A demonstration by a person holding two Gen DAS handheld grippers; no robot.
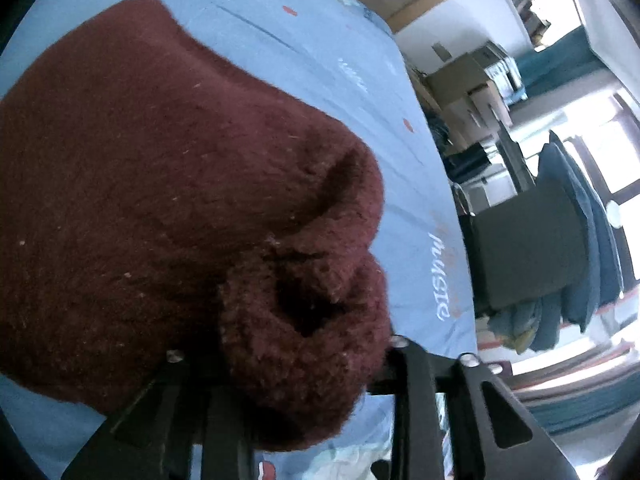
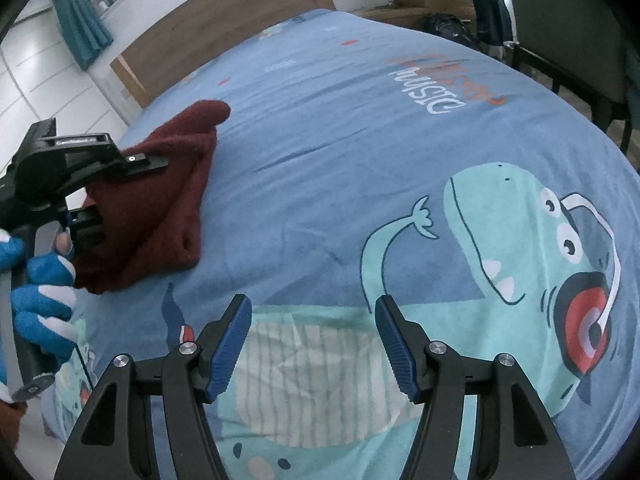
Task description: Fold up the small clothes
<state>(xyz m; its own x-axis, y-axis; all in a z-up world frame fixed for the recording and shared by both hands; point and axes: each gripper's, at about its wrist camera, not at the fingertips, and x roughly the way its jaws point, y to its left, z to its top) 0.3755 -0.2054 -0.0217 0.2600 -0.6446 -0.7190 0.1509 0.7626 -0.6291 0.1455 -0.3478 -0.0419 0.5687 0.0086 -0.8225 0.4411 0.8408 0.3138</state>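
Note:
A fuzzy maroon knitted garment (image 1: 160, 160) lies bunched on the blue cartoon-print bedsheet (image 1: 300, 60) and fills most of the left wrist view. A thick rolled fold of it sits between the fingers of my left gripper (image 1: 288, 352), hiding the pads. In the right wrist view the garment (image 2: 160, 208) is at the left of the bed, lifted up to the left gripper (image 2: 132, 192), which a hand in a blue-and-white glove (image 2: 44, 304) holds. My right gripper (image 2: 314, 308) hovers open over the bedsheet (image 2: 320, 140), with nothing between its blue pads.
A wooden headboard (image 2: 224, 28) bounds the far side of the bed. A dark chair (image 2: 568, 28) stands off the bed's right side. Cardboard boxes (image 1: 468, 88) and a dark seat with blue cushions (image 1: 528, 248) stand beyond the bed's edge.

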